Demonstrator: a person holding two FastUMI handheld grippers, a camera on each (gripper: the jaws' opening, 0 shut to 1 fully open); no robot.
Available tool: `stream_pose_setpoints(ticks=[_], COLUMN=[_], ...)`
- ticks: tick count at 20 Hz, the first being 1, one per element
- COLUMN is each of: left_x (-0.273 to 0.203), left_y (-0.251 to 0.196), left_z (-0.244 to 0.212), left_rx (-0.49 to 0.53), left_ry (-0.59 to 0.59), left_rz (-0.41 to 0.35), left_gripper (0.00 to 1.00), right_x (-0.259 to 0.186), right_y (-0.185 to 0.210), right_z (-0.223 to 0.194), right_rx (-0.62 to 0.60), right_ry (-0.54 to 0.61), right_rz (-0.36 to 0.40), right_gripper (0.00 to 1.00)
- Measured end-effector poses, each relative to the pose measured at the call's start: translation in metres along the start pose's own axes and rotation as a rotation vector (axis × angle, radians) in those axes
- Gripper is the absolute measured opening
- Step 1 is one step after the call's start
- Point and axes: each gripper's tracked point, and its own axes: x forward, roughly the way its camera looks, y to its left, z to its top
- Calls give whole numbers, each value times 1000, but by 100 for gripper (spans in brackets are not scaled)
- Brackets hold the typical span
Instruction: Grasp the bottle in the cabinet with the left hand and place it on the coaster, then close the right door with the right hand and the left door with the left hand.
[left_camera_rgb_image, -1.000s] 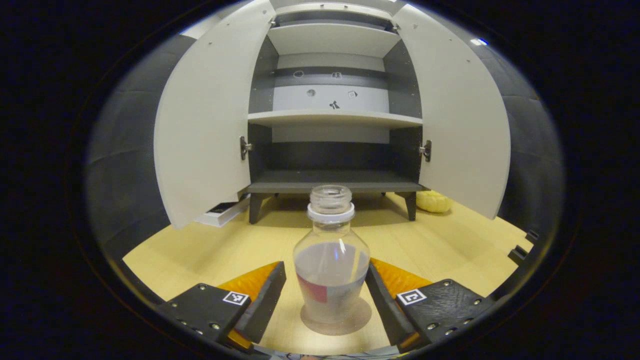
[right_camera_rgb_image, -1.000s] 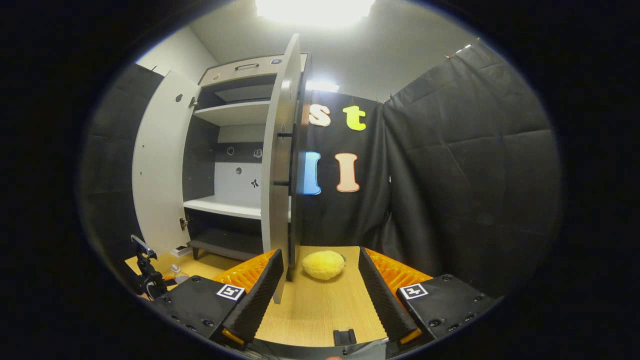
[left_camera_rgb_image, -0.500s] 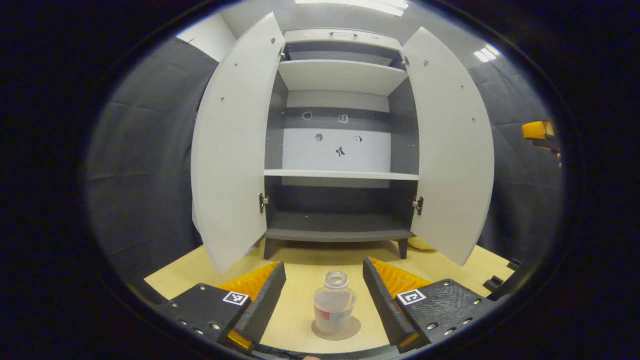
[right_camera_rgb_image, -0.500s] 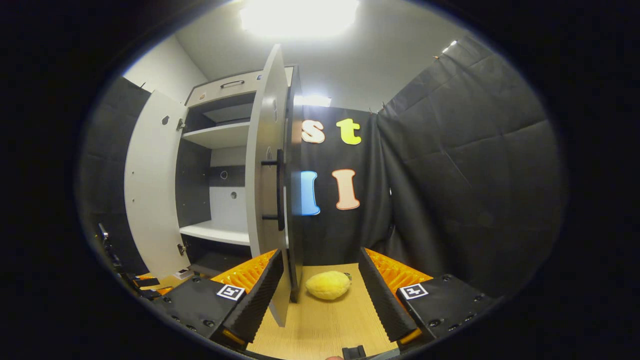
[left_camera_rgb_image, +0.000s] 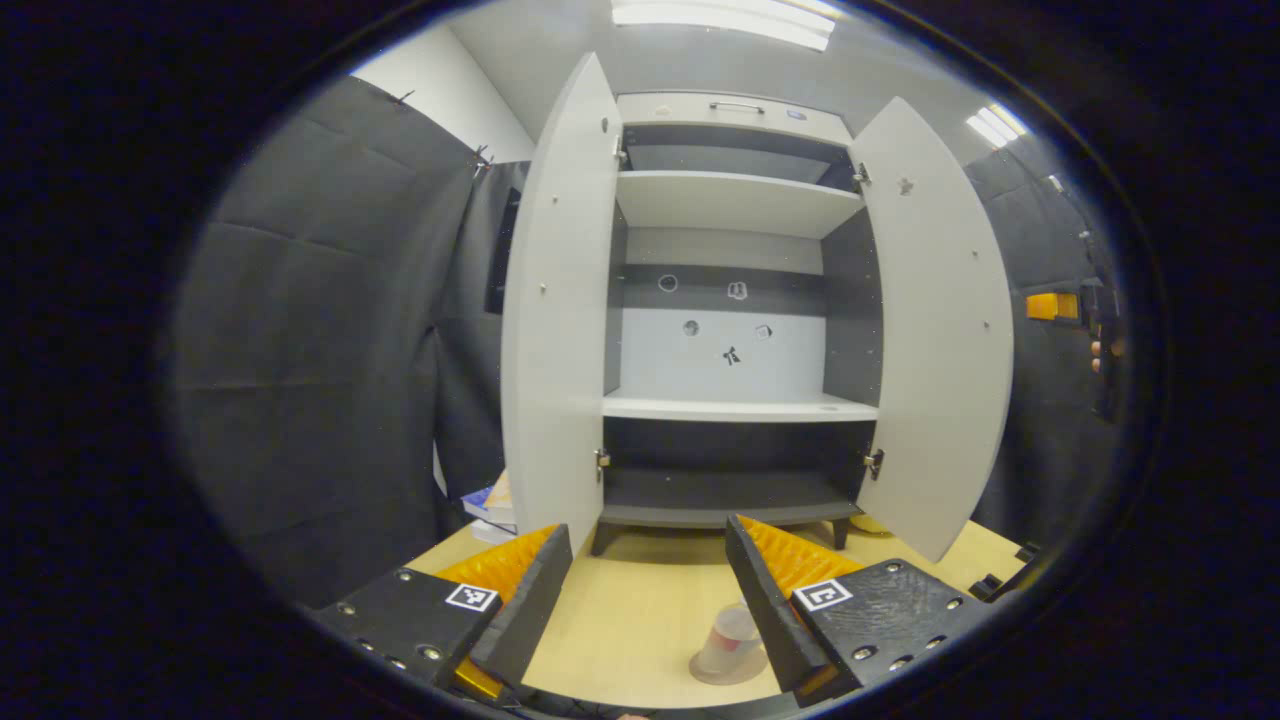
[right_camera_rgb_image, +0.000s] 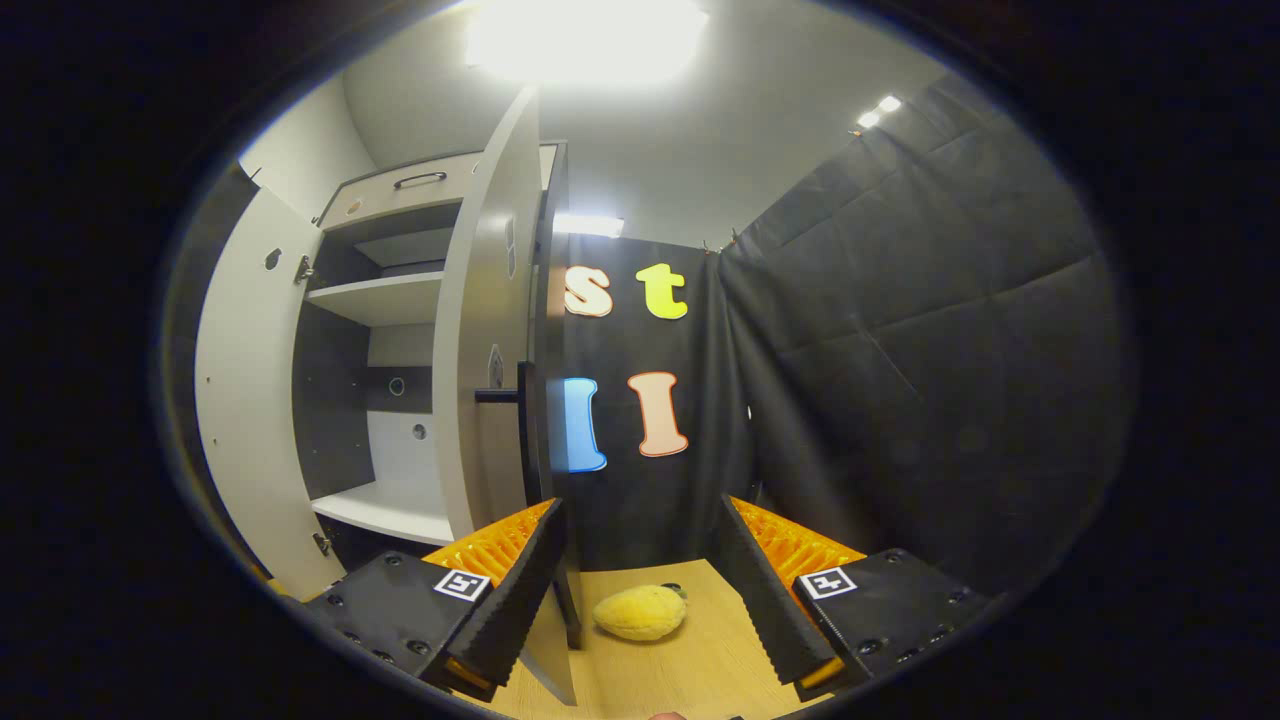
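The clear bottle (left_camera_rgb_image: 730, 636) stands upright on the round brown coaster (left_camera_rgb_image: 712, 670), low in the left gripper view, half hidden behind one finger. My left gripper (left_camera_rgb_image: 648, 592) is open, empty, above and back from the bottle. The white cabinet (left_camera_rgb_image: 738, 405) stands ahead with its left door (left_camera_rgb_image: 560, 330) and right door (left_camera_rgb_image: 940, 340) swung open. In the right gripper view the right door (right_camera_rgb_image: 485, 380) is seen almost edge-on, its black handle (right_camera_rgb_image: 524, 430) facing me. My right gripper (right_camera_rgb_image: 640, 592) is open and empty, its left finger close beside the door's lower edge.
A yellow soft object (right_camera_rgb_image: 640, 612) lies on the wooden table (right_camera_rgb_image: 690, 670) beside the cabinet's right side. Books (left_camera_rgb_image: 492, 505) are stacked behind the left door. The other gripper (left_camera_rgb_image: 1055, 305), held by a hand, is at the far right of the left gripper view.
My left gripper has drawn back and up from the bottle, which stays on the coaster and now looks small and low. The right gripper has risen and come closer to the right door.
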Motion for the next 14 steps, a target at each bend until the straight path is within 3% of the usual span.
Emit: stream_pose_setpoints(ticks=[6,11,12,13,14], left_x=[3,16,18,22,24], left_y=[77,122,128,133,136], left_z=[37,52,55,58,60], left_rx=[66,84,80,76,73], left_ry=[-76,-98,-103,-111,-116], left_rz=[87,116,119,118,115], left_gripper=[95,91,96,96,91], right_x=[20,12,10,9,6], right_y=[12,20,23,26,27], right_z=[-1,-2,-2,-1,-1], right_rx=[-24,-55,-56,-56,-59], right_ry=[25,17,15,9,3], right_rz=[-99,-119,-121,-123,-127], right_gripper=[92,95,91,95,95])
